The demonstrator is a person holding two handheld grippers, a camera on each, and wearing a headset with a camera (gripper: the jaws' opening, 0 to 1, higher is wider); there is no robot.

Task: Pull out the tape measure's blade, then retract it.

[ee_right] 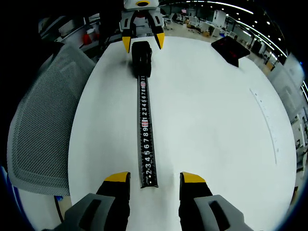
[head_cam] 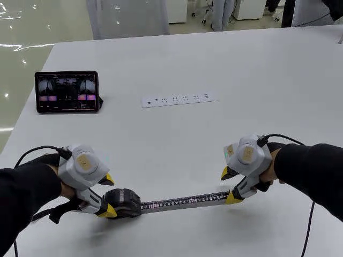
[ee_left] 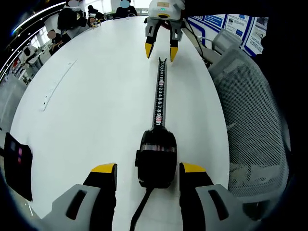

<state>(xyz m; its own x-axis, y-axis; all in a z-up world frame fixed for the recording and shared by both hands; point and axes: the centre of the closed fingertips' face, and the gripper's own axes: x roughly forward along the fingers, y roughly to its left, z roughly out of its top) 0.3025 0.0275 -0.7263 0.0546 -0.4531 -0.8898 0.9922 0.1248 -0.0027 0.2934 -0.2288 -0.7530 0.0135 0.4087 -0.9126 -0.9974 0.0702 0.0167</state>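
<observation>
At the near edge of the white table (head_cam: 214,69), the tape measure (head_cam: 123,202) sits flat. Its blade (head_cam: 185,202) is drawn out to the right and lies along the tabletop.

- Left gripper (head_cam: 109,196): jaws parted, one each side of the tape measure. One tip is close against its side; the left gripper view shows a clear gap at the other. Not clamped.
- Right gripper (head_cam: 229,186): jaws parted, straddling the blade's free end. The right gripper view shows bare table both sides of the tip. Nothing held.
- Tablet (head_cam: 67,91) and power strip (head_cam: 179,99): well beyond the tape measure, out of the way.

Judgement: the pull-out looks done, and retraction is the step in hand.

To do it well:
- Close the left jaws squarely on the tape measure first, so it cannot skid or twist when the spring takes up.
- Keep the blade flat and in line with the slot.
- Pinch the free end lightly with the right jaws and walk it back toward the tape measure, rather than letting it whip.
- Any lock or release cannot be made out, so expect either a free recoil or none.
</observation>
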